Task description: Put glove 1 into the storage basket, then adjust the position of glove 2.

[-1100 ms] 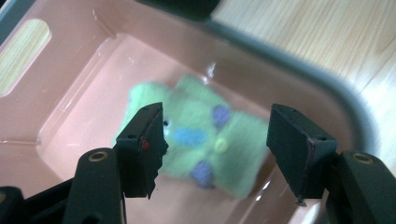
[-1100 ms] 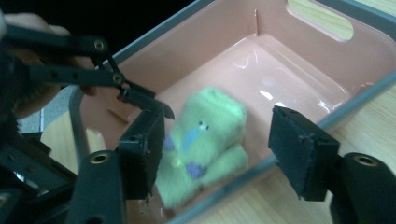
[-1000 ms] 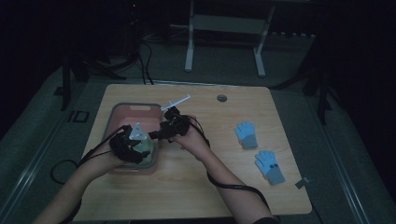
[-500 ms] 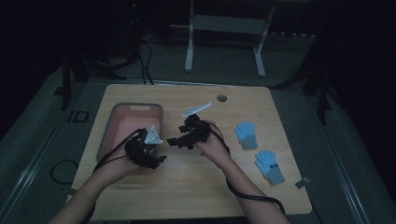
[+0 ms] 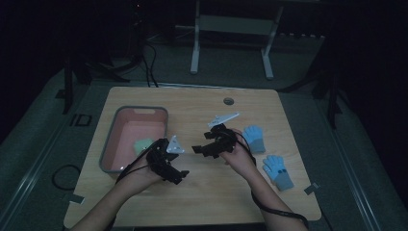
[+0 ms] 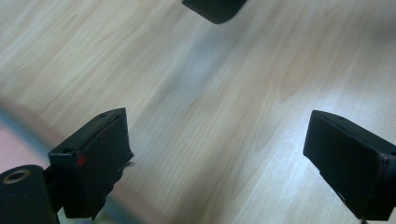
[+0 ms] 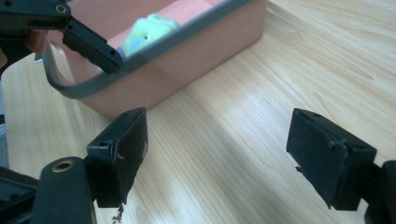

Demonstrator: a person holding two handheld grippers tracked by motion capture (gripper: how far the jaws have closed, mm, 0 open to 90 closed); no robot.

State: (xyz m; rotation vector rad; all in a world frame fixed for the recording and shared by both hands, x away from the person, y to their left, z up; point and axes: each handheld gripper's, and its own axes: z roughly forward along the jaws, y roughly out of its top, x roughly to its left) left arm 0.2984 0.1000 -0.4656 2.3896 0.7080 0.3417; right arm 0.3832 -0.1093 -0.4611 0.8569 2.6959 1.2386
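table (image 5: 192,202): light wood | tub (image 5: 108,147): pink, at 9 o'clock | gloves (image 5: 253,138): two blue, at 3 o'clock, apart

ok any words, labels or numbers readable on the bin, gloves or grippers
None can be read.
Bin: no text on its grey rim or pink walls.
Gloves: plain blue, no label visible; a small dark mark on the nearer one is too small to read.
Left gripper and right gripper: black, unmarked.
Table: bare wood.
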